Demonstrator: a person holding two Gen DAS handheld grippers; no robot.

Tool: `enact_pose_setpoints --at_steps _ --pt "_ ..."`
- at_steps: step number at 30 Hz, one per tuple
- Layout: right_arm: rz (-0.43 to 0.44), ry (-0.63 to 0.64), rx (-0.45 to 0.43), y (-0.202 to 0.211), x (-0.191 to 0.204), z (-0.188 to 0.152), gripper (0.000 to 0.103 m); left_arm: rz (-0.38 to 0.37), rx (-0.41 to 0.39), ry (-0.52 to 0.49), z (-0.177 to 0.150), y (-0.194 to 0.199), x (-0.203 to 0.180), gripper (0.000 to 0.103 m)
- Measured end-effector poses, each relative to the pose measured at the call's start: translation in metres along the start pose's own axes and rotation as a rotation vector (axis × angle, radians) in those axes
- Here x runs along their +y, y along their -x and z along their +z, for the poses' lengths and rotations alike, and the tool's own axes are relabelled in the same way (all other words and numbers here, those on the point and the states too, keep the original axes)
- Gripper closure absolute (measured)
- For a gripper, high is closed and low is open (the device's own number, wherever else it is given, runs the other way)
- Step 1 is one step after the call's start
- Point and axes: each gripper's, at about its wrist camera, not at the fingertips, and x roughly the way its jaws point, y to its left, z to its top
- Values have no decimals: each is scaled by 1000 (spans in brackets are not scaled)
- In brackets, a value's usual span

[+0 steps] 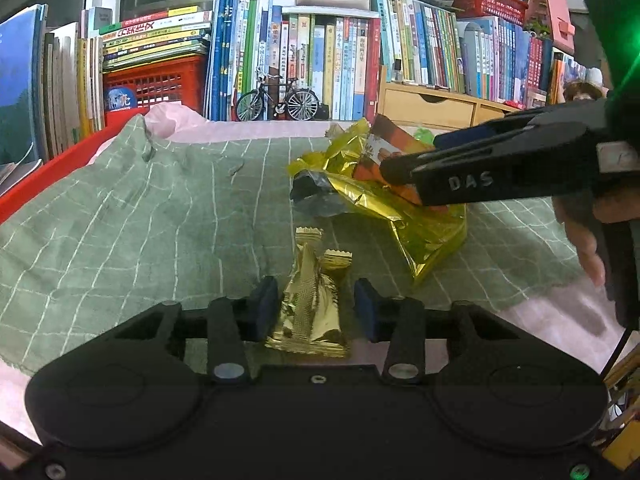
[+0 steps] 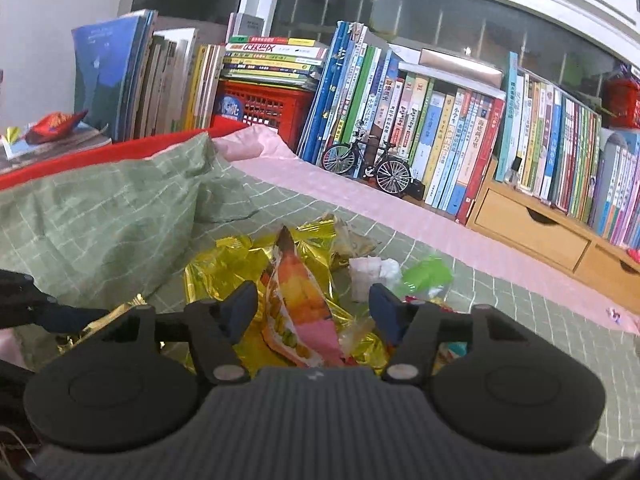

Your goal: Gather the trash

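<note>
A small gold wrapper [image 1: 312, 308] stands crumpled on the green checked cloth [image 1: 140, 220], between the fingers of my open left gripper [image 1: 316, 302]; neither pad presses on it. Further back lies a large gold foil bag [image 1: 416, 224] with an orange snack packet [image 1: 384, 148] on it. My right gripper [image 1: 412, 156] reaches in from the right over that packet. In the right wrist view the right gripper [image 2: 314, 306] is open, with the orange and pink snack packet [image 2: 304, 300] upright between its fingers above the gold foil bag [image 2: 224, 264].
Crumpled white paper [image 2: 372, 272] and a green wrapper [image 2: 428, 272] lie beyond the foil. Rows of books [image 1: 320, 60], a red crate [image 1: 160, 84], a model bicycle [image 1: 276, 100] and a wooden drawer box [image 2: 532, 236] line the back. A red tray edge [image 1: 52, 172] runs along the left.
</note>
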Motion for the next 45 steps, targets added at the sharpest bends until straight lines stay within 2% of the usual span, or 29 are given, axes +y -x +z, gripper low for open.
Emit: enact_pose_setpoints --at_steps 2,8,12,29,37,45 --pt "2 0 10 -3 1 -1 40 3 -3 5 1 1 0 72" --pt "18 20 4 4 3 -3 67 -13 -5 1 1 8 -6 74" --pt "23 22 -7 13 6 -3 75 -24 -9 -2 2 13 -11 74" --pt "51 -88 -43 60 -14 -14 78 -48 -40 -20 10 38 -28 74" --pt "88 -215 -13 84 -27 -28 79 -77 -48 -27 12 51 -38 74" --pt "113 -318 5 111 -33 -47 79 -127 -21 -51 2 63 -53 74"
